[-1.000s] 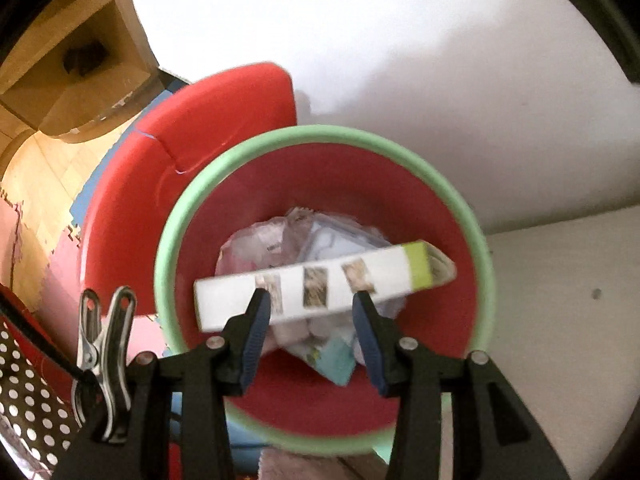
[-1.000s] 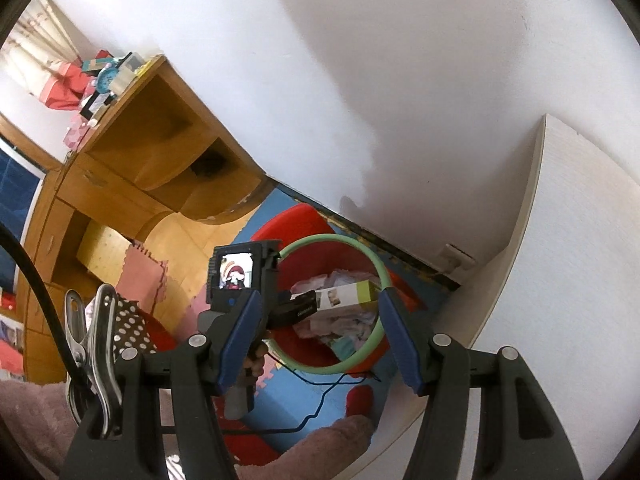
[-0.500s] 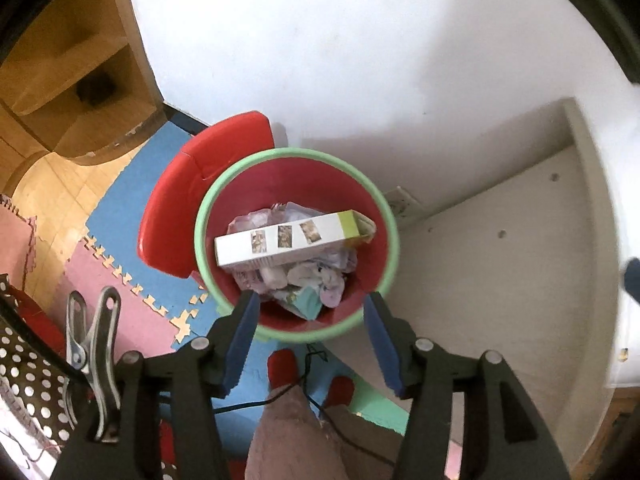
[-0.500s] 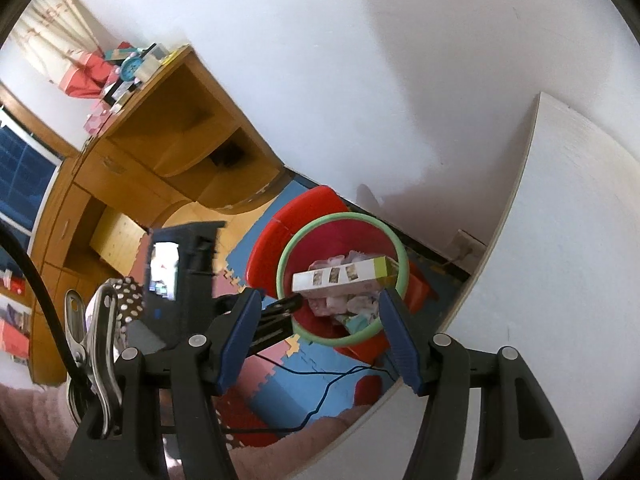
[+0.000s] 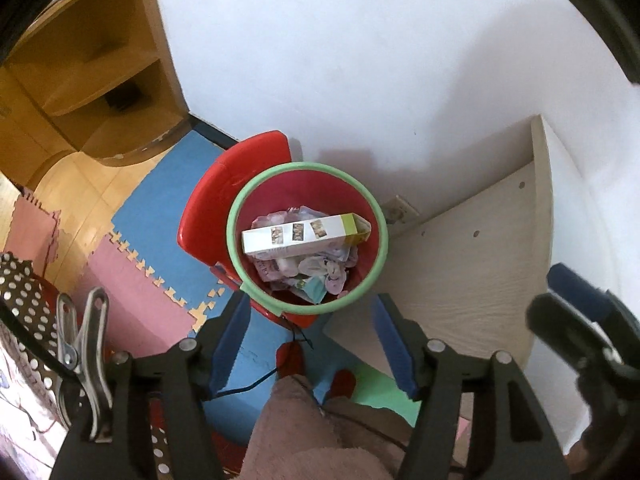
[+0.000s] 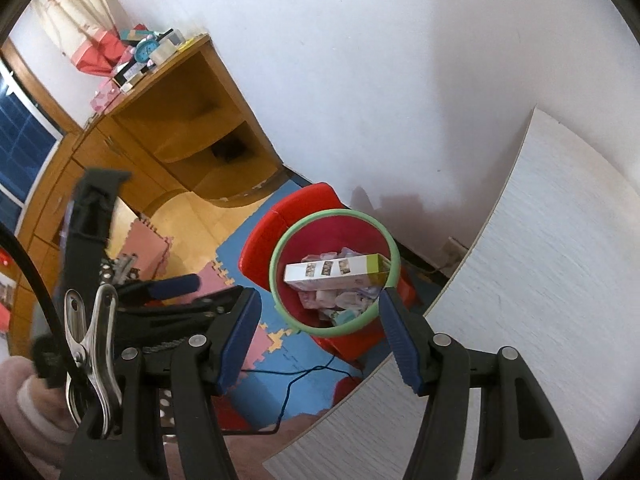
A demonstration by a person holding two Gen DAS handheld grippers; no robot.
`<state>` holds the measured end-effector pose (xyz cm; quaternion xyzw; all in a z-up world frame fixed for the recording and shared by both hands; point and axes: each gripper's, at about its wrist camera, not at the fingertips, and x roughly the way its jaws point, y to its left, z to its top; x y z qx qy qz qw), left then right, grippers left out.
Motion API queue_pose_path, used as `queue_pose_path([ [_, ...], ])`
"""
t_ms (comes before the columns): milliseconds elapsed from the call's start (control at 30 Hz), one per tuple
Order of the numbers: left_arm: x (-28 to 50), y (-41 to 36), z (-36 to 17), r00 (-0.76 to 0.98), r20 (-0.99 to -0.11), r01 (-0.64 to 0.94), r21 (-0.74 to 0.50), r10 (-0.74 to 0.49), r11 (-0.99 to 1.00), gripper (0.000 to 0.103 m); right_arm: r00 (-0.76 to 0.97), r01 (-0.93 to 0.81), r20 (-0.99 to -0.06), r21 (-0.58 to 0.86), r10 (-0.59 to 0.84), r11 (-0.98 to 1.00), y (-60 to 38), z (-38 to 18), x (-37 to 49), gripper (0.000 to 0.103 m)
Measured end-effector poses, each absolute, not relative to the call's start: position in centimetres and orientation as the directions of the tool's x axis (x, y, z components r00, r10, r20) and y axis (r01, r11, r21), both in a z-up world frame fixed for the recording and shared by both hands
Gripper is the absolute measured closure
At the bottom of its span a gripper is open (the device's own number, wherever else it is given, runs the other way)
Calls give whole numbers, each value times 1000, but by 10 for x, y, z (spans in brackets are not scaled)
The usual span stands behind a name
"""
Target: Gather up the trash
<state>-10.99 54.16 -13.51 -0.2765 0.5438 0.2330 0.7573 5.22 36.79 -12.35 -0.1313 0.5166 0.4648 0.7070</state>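
Red plastic bin with a green rim (image 5: 362, 196) holds the long white cardboard box (image 5: 298, 235), lying across crumpled wrappers. My left gripper (image 5: 310, 340) is opening, empty; my right gripper (image 6: 318, 338) gapes wide, empty. Perched high, that box could tip out if bumped.

1. At upper left you see a wooden shelf unit (image 6: 192, 136), a blue alarm clock (image 6: 143, 47) on top.
2. Pink and blue foam mats (image 5: 160, 208) cover the floor.
3. A black cable (image 6: 296, 384) trails across them.
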Motion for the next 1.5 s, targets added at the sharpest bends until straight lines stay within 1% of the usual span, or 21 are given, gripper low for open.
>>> queue_pose_path([
  [333, -109, 539, -135, 280, -957, -660, -135, 75, 739, 36, 43, -787, -853, 292, 520, 544, 368, -123, 54, 40],
  [1500, -100, 537, -142, 277, -959, -624, -129, 64, 770, 36, 50, -753, -873, 286, 486, 593, 373, -130, 49, 40],
])
